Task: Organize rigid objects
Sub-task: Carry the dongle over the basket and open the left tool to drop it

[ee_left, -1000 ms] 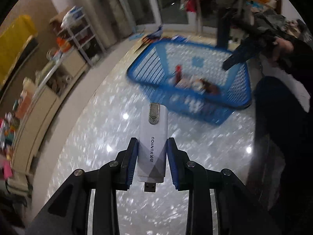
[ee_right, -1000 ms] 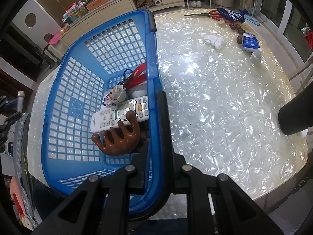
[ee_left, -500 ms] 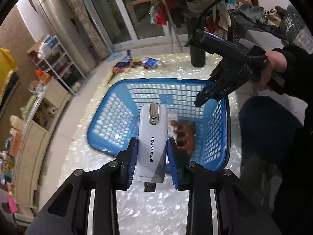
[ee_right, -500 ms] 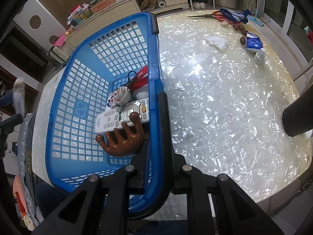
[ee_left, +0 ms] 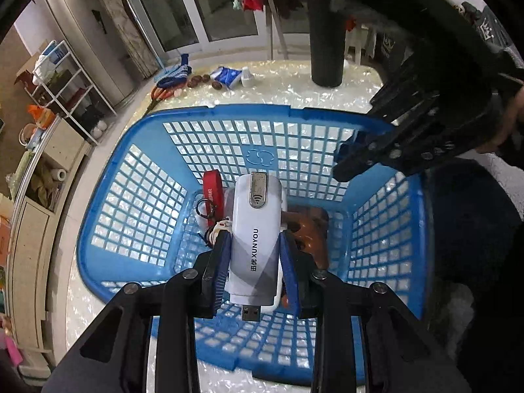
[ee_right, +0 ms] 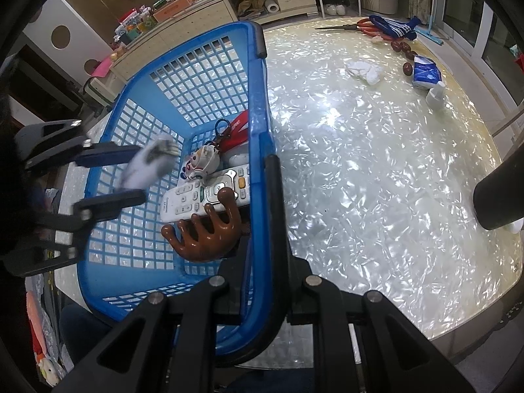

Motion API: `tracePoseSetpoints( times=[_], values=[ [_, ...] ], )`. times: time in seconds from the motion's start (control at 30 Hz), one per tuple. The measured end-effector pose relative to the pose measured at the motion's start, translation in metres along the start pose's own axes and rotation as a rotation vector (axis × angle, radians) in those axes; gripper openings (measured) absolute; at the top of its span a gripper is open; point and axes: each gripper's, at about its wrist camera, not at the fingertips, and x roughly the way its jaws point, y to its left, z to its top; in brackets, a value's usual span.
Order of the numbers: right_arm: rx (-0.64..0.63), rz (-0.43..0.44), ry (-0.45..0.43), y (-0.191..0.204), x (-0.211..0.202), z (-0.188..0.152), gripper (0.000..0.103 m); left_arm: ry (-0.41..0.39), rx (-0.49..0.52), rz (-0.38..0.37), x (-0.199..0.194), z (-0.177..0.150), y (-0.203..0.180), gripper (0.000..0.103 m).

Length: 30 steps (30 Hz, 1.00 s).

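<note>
Left jaws clamped on USB dongle (ee_left: pixel 256 242) above basket (ee_left: pixel 229 111); right jaws clamped on its rim.

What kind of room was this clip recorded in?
Likely a home living or dining room: a glossy table with scissors and tissues, a cluttered sideboard, glass sliding doors.

Pearly table (ee_right: pixel 376 177), blue basket (ee_right: pixel 258 104), scissors (ee_right: pixel 350 27), white cloth (ee_right: pixel 363 69), blue packet (ee_right: pixel 425 73), dark cylinder (ee_left: pixel 327 32) standing upright
</note>
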Motion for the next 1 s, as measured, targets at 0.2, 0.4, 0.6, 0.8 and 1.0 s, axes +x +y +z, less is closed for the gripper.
tracePoseSetpoints(
  times=[0.2, 0.4, 0.6, 0.8, 1.0],
  values=[
    [0.001, 0.008, -0.002, -0.001, 0.0, 0.0, 0.016, 0.022, 0.01, -0.015, 0.014, 0.006, 0.0, 0.034],
    [0.004, 0.009, -0.005, -0.001, 0.0, -0.001, 0.016, 0.059, 0.022, -0.029, 0.032, 0.007, 0.0, 0.034],
    [0.005, 0.013, -0.005, -0.002, 0.0, -0.002, 0.016, 0.105, 0.045, -0.033, 0.048, 0.009, -0.006, 0.034],
    [0.005, 0.017, -0.007, -0.001, 0.0, -0.002, 0.016, 0.122, 0.049, -0.046, 0.055, 0.01, -0.007, 0.034],
    [0.004, 0.017, -0.007, -0.002, 0.0, -0.002, 0.016, 0.148, 0.051, -0.044, 0.058, 0.011, -0.009, 0.047]
  ],
)
